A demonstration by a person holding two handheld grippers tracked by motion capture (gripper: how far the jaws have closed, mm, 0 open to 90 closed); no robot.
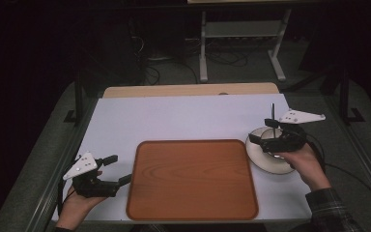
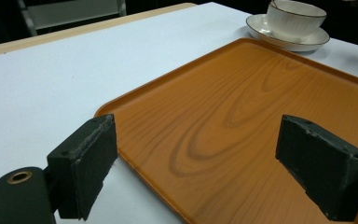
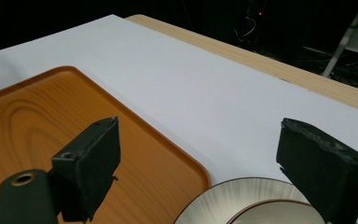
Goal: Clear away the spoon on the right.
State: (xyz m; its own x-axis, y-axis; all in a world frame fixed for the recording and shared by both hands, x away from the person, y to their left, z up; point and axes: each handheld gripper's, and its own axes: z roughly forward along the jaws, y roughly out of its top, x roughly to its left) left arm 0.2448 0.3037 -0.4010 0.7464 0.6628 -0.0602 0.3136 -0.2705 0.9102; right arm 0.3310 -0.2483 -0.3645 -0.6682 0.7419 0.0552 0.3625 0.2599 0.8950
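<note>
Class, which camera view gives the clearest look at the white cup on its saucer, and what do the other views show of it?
The left gripper view: the cup shows whole, sitting on its saucer beyond the tray. In the high view the right gripper covers much of it. The right gripper view catches just the saucer's rim and a cup edge at the bottom.

The right claw (image 3: 205,163) hangs wide open over the white counter (image 3: 191,88). The wooden tray (image 3: 28,126) lies toward nine o'clock, a white saucer's rim (image 3: 223,196) at six.
</note>
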